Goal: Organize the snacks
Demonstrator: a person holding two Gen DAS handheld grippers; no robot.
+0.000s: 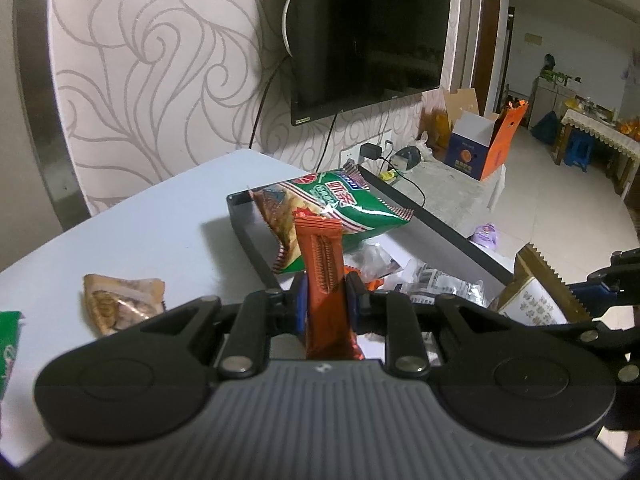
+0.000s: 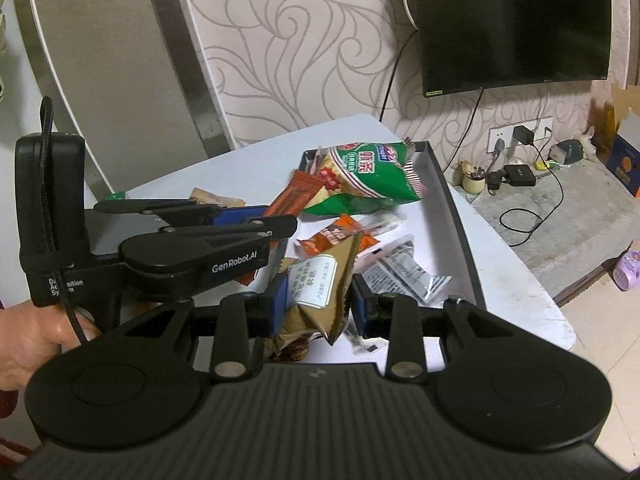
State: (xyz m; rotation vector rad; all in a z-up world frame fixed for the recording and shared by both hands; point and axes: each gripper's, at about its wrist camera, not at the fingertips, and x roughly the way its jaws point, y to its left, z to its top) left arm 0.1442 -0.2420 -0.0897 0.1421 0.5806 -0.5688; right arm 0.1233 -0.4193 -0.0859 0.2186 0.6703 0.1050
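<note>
My left gripper (image 1: pixel 327 298) is shut on an upright orange-red snack bar (image 1: pixel 324 264), held just in front of the dark tray (image 1: pixel 248 236). In the right wrist view the same bar (image 2: pixel 294 199) sticks out of the left gripper (image 2: pixel 260 218) at the tray's left edge. My right gripper (image 2: pixel 318 300) is shut on a brown snack packet with a white label (image 2: pixel 320 280) above the tray (image 2: pixel 456 216). A green and white chip bag (image 1: pixel 332 204) (image 2: pixel 368 176) lies in the tray's far end, with several small packets (image 2: pixel 340 232) nearer.
A brown packet (image 1: pixel 120 304) and a green packet's edge (image 1: pixel 8 340) lie on the white table (image 1: pixel 140 224) left of the tray. A TV (image 1: pixel 368 36) hangs on the wall behind. Cables, chargers and boxes (image 1: pixel 480 140) sit on a low ledge to the right.
</note>
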